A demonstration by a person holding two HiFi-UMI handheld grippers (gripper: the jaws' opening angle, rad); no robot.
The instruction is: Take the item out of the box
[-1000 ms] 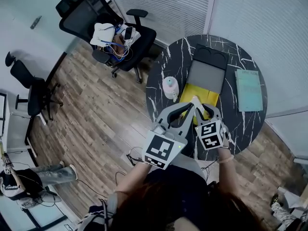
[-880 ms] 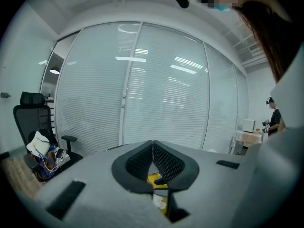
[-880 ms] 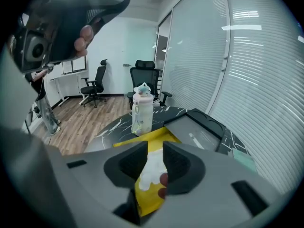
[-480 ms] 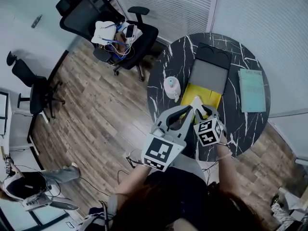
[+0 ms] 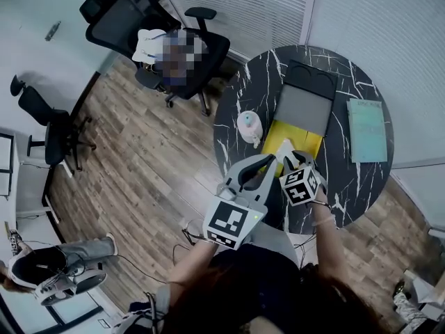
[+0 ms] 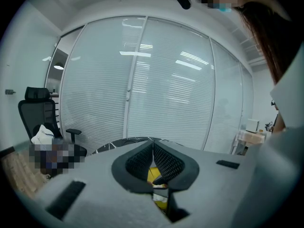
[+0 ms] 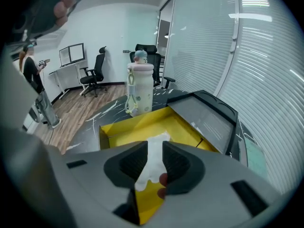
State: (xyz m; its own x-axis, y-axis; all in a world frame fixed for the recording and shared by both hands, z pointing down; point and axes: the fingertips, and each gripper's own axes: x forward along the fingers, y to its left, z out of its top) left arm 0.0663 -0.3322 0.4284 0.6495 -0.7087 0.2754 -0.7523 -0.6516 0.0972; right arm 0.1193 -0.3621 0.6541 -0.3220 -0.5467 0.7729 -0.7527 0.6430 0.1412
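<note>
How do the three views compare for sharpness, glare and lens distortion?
Head view: evenly lit, sharp, mild bending. Left gripper view: heavy fisheye, dark corners, ceiling lights mirrored on the glass wall, left gripper soft near the lens. Right gripper view: same fisheye, light streaks at upper right; yellow box and white item crisp.

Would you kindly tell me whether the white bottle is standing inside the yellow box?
No, the white bottle stands on the table just outside the yellow box, beyond its far wall.
</note>
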